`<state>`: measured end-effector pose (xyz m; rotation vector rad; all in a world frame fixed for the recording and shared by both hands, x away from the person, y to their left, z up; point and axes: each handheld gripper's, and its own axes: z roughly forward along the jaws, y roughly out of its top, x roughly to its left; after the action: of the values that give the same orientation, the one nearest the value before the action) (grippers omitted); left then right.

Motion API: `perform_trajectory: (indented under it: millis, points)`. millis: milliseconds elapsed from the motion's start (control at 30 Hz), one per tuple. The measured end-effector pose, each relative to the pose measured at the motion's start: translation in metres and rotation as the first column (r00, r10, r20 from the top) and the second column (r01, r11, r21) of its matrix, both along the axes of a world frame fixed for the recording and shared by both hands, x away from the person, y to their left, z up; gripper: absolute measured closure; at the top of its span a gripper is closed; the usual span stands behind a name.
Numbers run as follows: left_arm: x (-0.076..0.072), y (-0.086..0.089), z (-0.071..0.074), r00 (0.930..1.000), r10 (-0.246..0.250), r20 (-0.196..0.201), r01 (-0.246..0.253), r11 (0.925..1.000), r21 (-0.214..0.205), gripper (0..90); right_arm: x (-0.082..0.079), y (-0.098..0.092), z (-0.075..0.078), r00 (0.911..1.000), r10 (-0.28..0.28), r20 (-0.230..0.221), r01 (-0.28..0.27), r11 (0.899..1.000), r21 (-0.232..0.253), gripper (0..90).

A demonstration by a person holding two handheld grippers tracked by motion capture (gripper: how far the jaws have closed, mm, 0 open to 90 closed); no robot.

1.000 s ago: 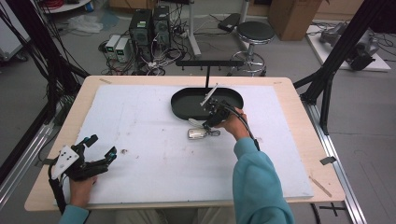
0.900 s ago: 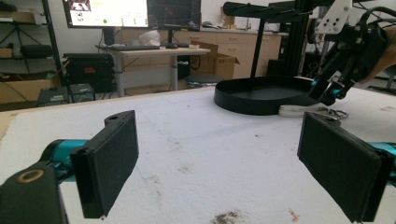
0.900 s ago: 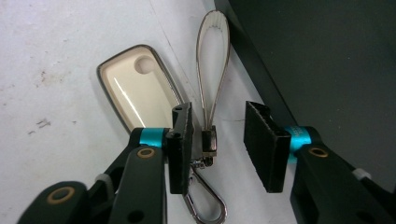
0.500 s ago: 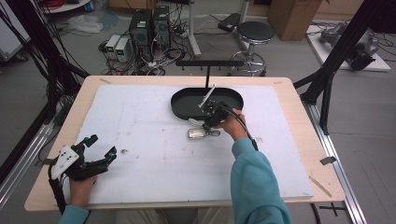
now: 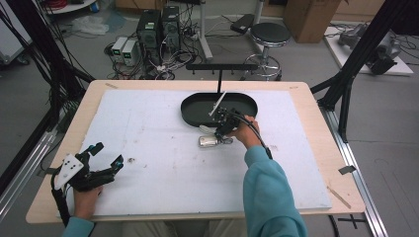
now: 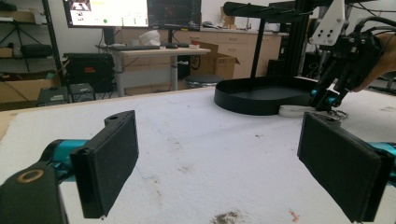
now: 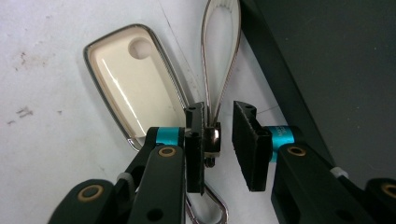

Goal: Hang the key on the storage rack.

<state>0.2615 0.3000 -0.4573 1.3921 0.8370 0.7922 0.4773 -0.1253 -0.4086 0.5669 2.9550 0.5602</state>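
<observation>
A cream key fob (image 7: 133, 79) with a chrome rim lies flat on the white mat (image 5: 148, 148) of the desk (image 5: 316, 113), just outside the near rim of a black oval tray (image 5: 197, 106). A chrome loop (image 7: 222, 56) runs from the fob's small metal link toward the tray; a second wire loop (image 7: 210, 207) shows below the jaws. In the high view the fob (image 5: 207, 141) sits just left of the right hand (image 5: 244, 132).

The right claw (image 7: 218, 140) points down at the link. Its jaws stand narrow and have just been closing; the link lies between them, against the left pad, while a gap remains at the right pad. Whether the pads already press on the link cannot be told. The right forearm, in a teal sleeve (image 5: 269, 197), reaches forward from the near edge of the desk, wrist bent so that the claw (image 5: 222, 129) tips down and leftward at the fob.

The left claw (image 6: 219, 158) rests low near the front left corner of the desk, its jaws wide apart with nothing between them, held roughly level and aimed across the mat toward the tray (image 6: 261, 95). In the high view the left hand (image 5: 86, 200) grips this claw (image 5: 106, 158) from behind, its grey plate uppermost.

A black rack (image 5: 222, 66) stands behind the tray.
</observation>
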Motion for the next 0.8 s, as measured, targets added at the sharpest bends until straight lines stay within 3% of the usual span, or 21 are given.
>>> perform_trajectory:
  millis: [367,800]
  points:
    - [0.0000,-0.0002,-0.0001,1.0000,0.000,0.003,0.000,1.0000,0.000,12.9,-0.0015,0.0066,-0.0046,0.9996,0.027,-0.008,-0.027,0.998,-0.055,81.8]
    - [0.0002,-0.0001,-0.0001,1.0000,0.002,0.000,-0.002,1.0000,-0.004,12.9,-0.0016,0.0056,-0.0002,1.0000,0.004,-0.005,-0.004,1.000,-0.005,82.3]
